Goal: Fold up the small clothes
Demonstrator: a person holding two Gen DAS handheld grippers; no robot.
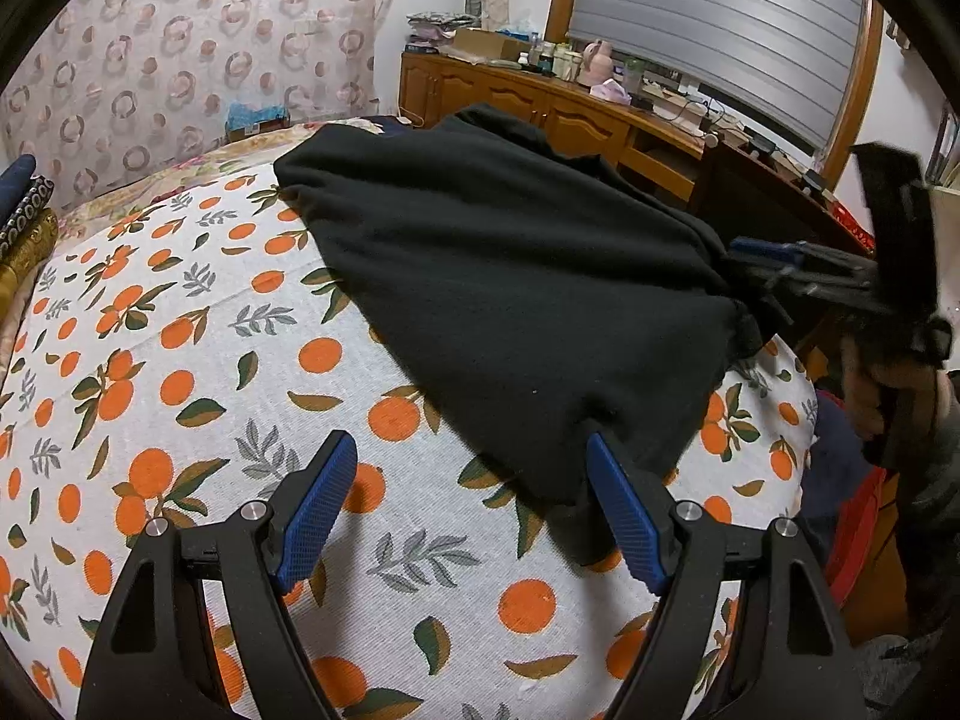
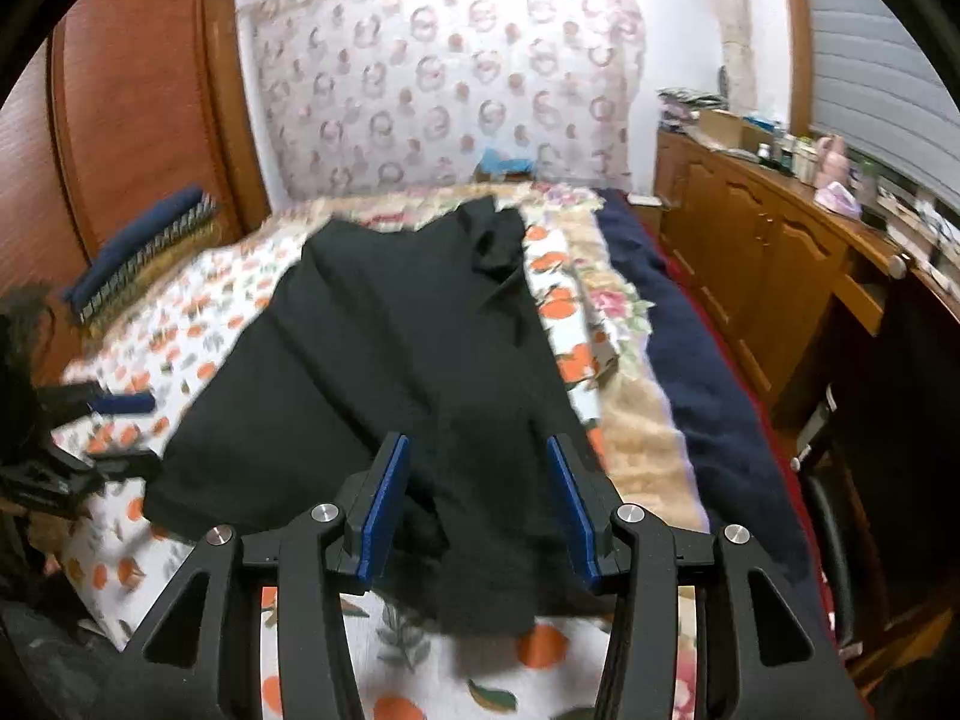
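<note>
A black garment lies spread on the orange-print bed cover. My left gripper is open just above the cover, and its right fingertip touches the garment's near corner. In the right wrist view, the left gripper sits at the garment's left edge. My right gripper has its jaws apart over the garment's near hem; cloth lies between the blue pads, which do not press on it. From the left wrist view, the right gripper is at the garment's bunched right corner.
A wooden sideboard with bottles and boxes runs along the bed's right side. Folded dark fabrics are stacked at the bed's left. A navy blanket lies along the bed's right edge. A person's hand holds the right gripper.
</note>
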